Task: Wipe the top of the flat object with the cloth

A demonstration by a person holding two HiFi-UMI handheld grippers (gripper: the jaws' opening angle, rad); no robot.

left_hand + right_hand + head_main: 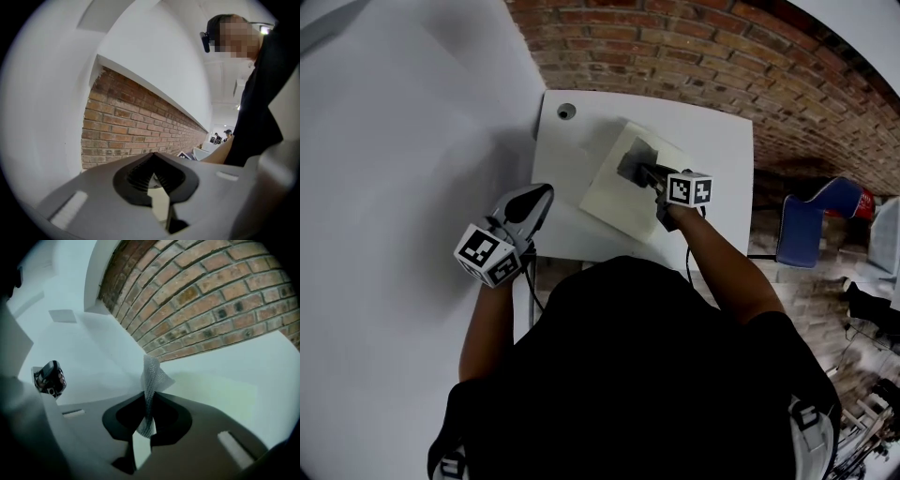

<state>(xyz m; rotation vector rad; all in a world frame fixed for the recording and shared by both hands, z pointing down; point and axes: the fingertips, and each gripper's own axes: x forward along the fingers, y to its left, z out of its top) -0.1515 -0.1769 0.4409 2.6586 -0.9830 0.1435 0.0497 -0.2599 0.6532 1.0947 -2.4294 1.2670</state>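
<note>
A pale flat board (605, 192) lies on the small white table (712, 131). A grey mesh cloth (636, 159) rests on the board's top, and my right gripper (649, 172) is shut on it. In the right gripper view the cloth (151, 380) stands up pinched between the jaws, with the board (215, 392) just beyond. My left gripper (534, 199) hovers at the table's left front edge, off the board; its jaws meet at the tip with nothing between them (154, 157).
A small dark round object (566, 111) sits at the table's far left corner, seen also in the right gripper view as a dark device (48, 377). A brick wall (694, 47) runs behind the table. A blue chair (811, 220) stands to the right.
</note>
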